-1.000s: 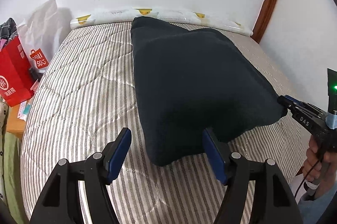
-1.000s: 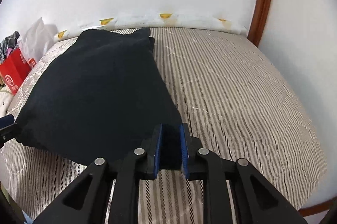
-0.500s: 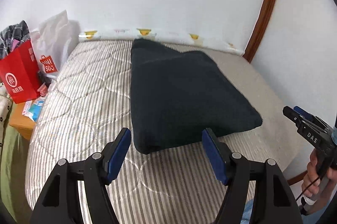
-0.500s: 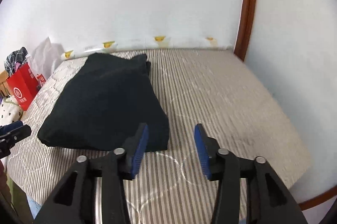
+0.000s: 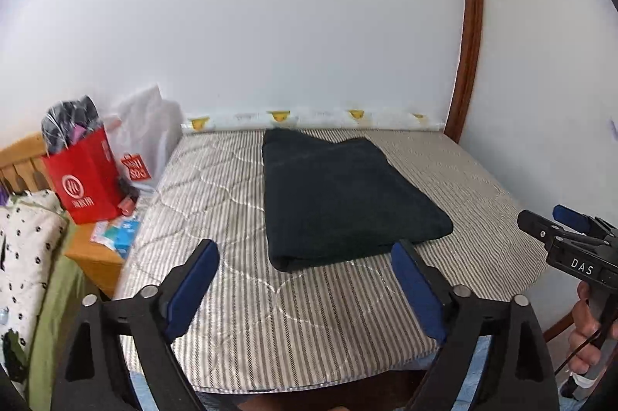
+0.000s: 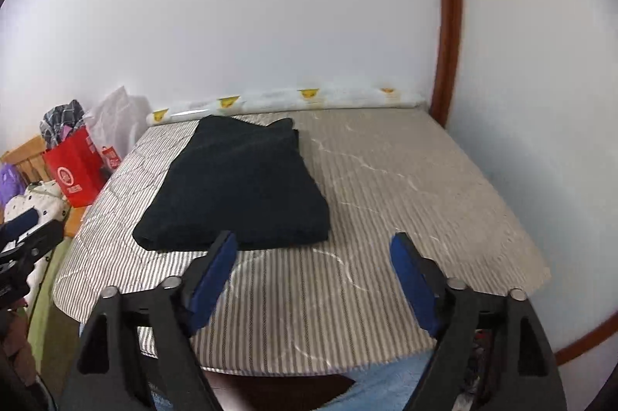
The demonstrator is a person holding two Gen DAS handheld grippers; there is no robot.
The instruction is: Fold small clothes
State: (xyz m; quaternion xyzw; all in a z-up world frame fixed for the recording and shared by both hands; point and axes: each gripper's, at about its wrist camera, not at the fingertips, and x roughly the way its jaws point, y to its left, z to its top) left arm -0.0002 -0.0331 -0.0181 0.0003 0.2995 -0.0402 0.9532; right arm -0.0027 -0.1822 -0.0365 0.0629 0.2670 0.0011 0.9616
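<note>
A dark folded garment [image 5: 340, 194] lies flat on the striped mattress [image 5: 231, 202], also seen in the right wrist view [image 6: 239, 191]. My left gripper [image 5: 305, 248] hangs back from its near edge, above the mattress front. Its jaws are opening, with nothing between the blue pads [image 5: 193, 279]. My right gripper [image 6: 313, 241] stands back from the garment's near right corner. Its jaws are opening too, and they hold nothing. A hand carries the right gripper [image 5: 556, 221] at the far right of the left wrist view. The left gripper [image 6: 27, 229] shows at the left edge of the right wrist view.
A red paper bag [image 5: 85, 183] and a white plastic bag [image 5: 146, 125] stand on a wooden bedside table [image 5: 92, 256] left of the bed. A spotted cloth [image 5: 27, 229] lies further left. White walls and a brown wooden frame [image 5: 467, 63] close the far and right sides.
The right gripper let go of the garment's near corner and its jaws spread wide. Both grippers drew back and up from the bed. The garment settled flat.
</note>
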